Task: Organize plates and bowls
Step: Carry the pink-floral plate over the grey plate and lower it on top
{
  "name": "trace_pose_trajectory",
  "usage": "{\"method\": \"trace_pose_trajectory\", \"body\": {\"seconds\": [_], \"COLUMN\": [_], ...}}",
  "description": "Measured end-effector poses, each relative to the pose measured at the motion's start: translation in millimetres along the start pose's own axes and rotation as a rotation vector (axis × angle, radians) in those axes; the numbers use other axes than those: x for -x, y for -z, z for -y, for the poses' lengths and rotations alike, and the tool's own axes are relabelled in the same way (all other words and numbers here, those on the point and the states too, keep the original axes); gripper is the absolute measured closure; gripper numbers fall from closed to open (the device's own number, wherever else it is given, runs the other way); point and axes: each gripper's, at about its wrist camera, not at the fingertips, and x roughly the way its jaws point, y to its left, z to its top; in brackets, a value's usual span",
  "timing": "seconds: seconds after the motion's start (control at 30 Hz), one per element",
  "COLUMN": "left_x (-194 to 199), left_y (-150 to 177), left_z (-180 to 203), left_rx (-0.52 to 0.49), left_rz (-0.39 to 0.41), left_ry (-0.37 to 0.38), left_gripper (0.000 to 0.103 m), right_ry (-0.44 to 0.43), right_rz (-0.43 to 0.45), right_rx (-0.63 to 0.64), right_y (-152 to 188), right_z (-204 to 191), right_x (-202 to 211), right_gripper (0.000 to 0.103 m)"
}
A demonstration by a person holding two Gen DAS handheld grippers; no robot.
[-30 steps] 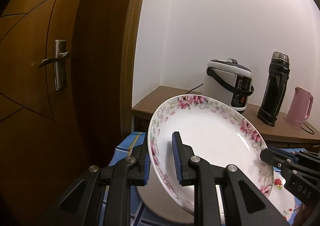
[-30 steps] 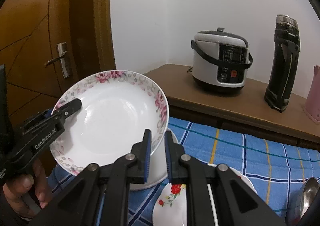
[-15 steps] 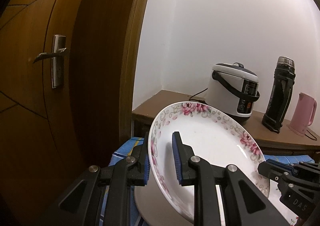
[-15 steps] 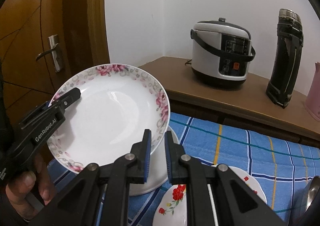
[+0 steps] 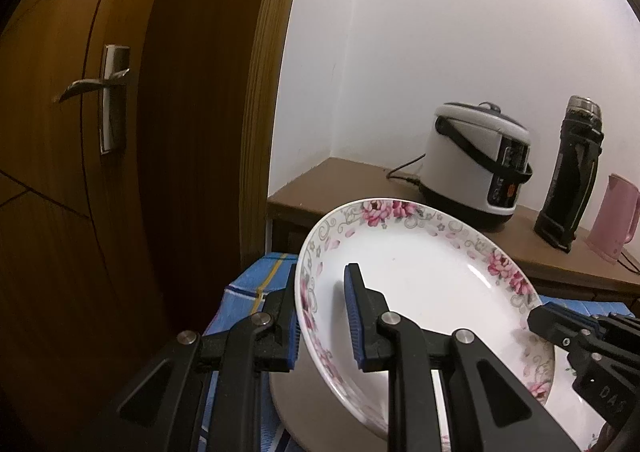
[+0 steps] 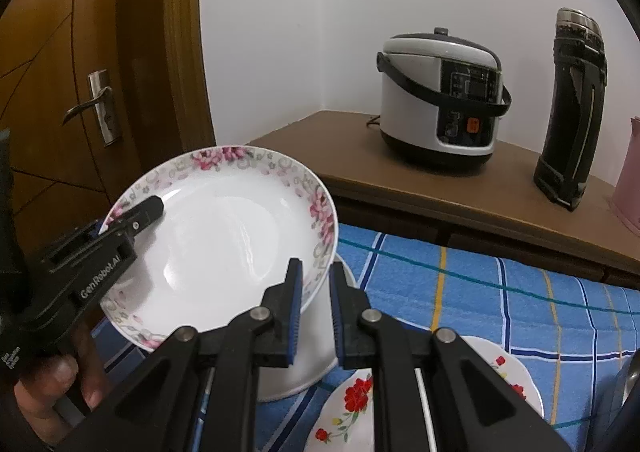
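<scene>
- Blue checked cloth (image 6: 480, 292) covers the table, with a wooden door (image 5: 80, 212) to the left and a brown sideboard (image 6: 400, 188) along the white wall behind.
- Left gripper (image 5: 322, 326) straddles the near-left rim of a flowered plate (image 5: 420, 292): one blue ribbed pad sits outside the rim, the other on the white inner face. The outer pad lies against the rim; a small gap shows at the inner one, so I cannot tell whether it bites fully.
- Right gripper (image 6: 314, 310) straddles the plate's opposite rim with its jaws only narrowly apart. From its own camera the rim passes between the pads, but firm contact cannot be told.
- So the plate (image 6: 224, 244) hangs in the air between the two tools, tilted, its hollow facing the cameras and its far edge raised.
- Directly under it stands a white bowl (image 6: 316, 364), upside down by the look of it, on the cloth. That is the relation that matters: the plate is above and slightly left of the bowl, and both grippers are equally near.
- Just right of the bowl lies a flat plate with red flowers (image 6: 500, 376).
- Plate and bowl are glazed, smooth and glossy, round and shallow; they would likely slip on a light pinch.
- Further back stand a rice cooker (image 6: 440, 100), a black flask (image 6: 572, 108) and a pink kettle (image 5: 614, 216).
</scene>
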Motion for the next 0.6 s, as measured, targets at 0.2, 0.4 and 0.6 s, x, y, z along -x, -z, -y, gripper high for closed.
{"method": "trace_pose_trajectory", "body": {"seconds": [0.2,0.4,0.6], "left_x": [-7,-14,-22], "left_y": [4,7,8], "left_z": [-1,0,1], "left_rx": [-0.004,-0.009,-0.015], "left_rz": [-0.026,-0.053,-0.083], "left_ry": [-0.015,-0.030,-0.037], "left_gripper": [0.081,0.081,0.081], "right_ry": [-0.005,-0.022,-0.026], "right_rz": [0.010,-0.005,-0.030], "right_rx": [0.017,0.010,0.013], "right_y": [1,3,3], "right_z": [0,3,4], "right_x": [-6,-16,-20], "right_gripper": [0.089,0.089,0.089]}}
